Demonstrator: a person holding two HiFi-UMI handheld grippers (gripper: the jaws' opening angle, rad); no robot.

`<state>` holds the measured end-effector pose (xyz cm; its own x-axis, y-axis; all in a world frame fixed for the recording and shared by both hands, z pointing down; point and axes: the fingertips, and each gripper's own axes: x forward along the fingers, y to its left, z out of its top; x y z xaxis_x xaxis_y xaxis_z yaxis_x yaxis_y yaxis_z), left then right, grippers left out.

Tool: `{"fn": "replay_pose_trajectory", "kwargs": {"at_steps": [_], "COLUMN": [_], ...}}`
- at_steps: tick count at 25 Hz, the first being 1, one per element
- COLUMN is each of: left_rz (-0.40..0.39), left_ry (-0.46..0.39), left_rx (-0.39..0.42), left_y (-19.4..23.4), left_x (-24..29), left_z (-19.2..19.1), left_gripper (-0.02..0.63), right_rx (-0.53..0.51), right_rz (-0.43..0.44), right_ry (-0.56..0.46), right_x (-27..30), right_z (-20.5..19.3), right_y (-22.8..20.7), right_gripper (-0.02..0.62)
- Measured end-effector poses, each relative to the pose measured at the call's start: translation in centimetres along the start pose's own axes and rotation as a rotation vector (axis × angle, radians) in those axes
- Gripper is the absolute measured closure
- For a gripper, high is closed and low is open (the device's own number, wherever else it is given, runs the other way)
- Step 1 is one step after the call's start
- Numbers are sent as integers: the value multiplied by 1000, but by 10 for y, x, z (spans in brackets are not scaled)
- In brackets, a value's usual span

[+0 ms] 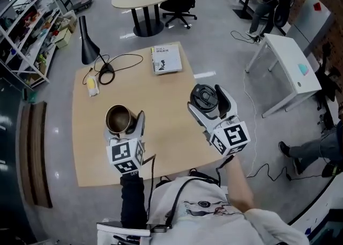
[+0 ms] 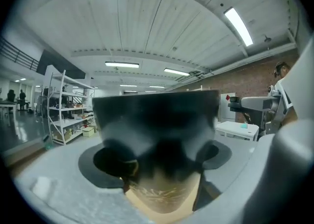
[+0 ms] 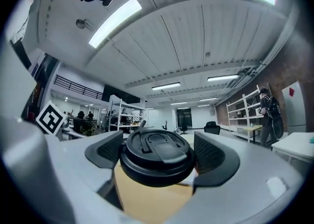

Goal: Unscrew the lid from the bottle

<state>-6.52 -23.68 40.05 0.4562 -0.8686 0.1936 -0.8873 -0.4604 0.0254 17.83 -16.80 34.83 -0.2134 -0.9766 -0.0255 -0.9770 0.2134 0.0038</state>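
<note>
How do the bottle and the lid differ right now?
The bottle is open-topped, shiny brass inside; the lid is matte black. The bottle is deep and hollow; the lid is a flat disc. Both are clamped apart, bottle in the left hand-held gripper, lid in the right hand-held gripper.

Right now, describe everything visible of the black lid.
The black lid is round, matte and plastic-looking, with a raised rim and a moulded flip tab on top. It is off the bottle and well apart from it, held between the two pads of the right gripper, which press on its sides. It sits tilted, its top showing both to that gripper's camera and from above in the head view.
</note>
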Motion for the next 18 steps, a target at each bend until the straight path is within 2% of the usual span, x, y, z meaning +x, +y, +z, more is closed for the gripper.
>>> {"fn": "replay_pose_trajectory", "kwargs": {"at_steps": [7,18], "left_rz": [-20,-39], "left_ry": [-4,7], "left_rx": [59,78], "left_y": [-4,0], "left_x": [-5,-2], "left_z": [7,10], "left_gripper": [178,178], "right_rx": [-34,-55], "right_rz": [-29,-27], "right_ry": [18,30], "right_x": [-3,4], "right_z": [-3,-4], "right_y": [-5,-3], "right_gripper": [141,141]}}
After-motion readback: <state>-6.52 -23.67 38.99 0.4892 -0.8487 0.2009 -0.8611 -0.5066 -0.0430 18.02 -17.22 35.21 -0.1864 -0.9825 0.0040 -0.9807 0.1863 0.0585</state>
